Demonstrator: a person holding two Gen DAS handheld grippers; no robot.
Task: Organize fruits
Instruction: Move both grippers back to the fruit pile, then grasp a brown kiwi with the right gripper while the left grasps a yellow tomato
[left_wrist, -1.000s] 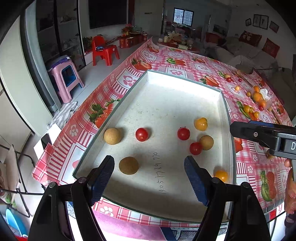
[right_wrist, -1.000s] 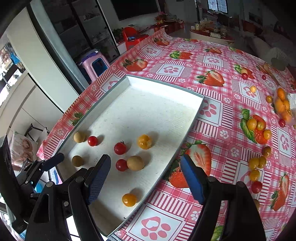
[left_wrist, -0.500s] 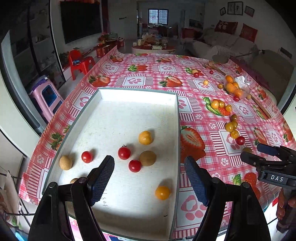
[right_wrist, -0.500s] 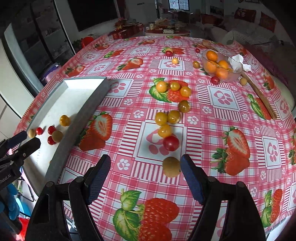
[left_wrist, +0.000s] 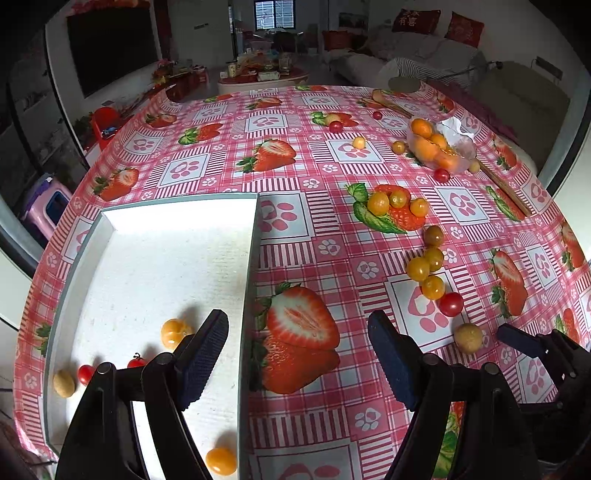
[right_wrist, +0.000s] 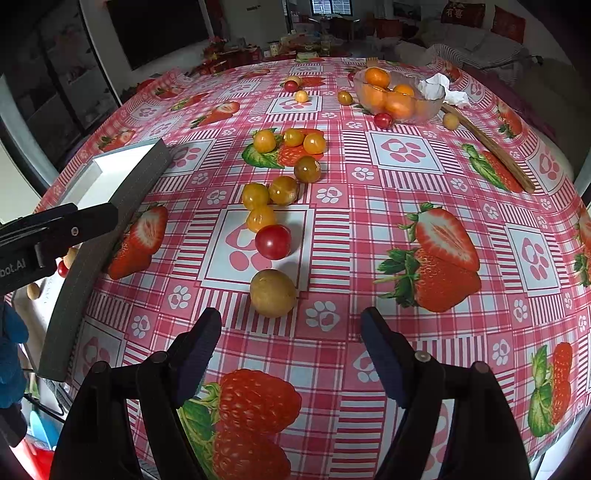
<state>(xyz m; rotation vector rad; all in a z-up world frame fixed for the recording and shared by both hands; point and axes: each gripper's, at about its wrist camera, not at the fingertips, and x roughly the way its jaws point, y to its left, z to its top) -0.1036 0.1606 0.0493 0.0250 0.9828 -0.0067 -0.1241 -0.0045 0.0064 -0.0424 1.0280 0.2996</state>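
Right tool (right_wrist: 291, 343): fingers wide apart, holding nothing; brown fruit (right_wrist: 273, 293) lies just beyond the gap. Left tool (left_wrist: 297, 349): equally wide, empty, straddling the white tray (left_wrist: 147, 258) rim. Beyond, a red tomato (right_wrist: 273, 242) and yellow tomatoes (right_wrist: 271, 192) cluster on the counter (right_wrist: 369, 221); bare cloth extends rightward. Orange-filled glass bowl (right_wrist: 424, 110) stands farthest.

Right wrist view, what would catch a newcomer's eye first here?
The strawberry-print tablecloth fills the view, with a tan round fruit lying just ahead of the open right claw and a red cherry tomato right behind it. Beyond them runs a loose trail of yellow cherry tomatoes, and a glass bowl of oranges sits at the far side. The white tray lies off to the left.
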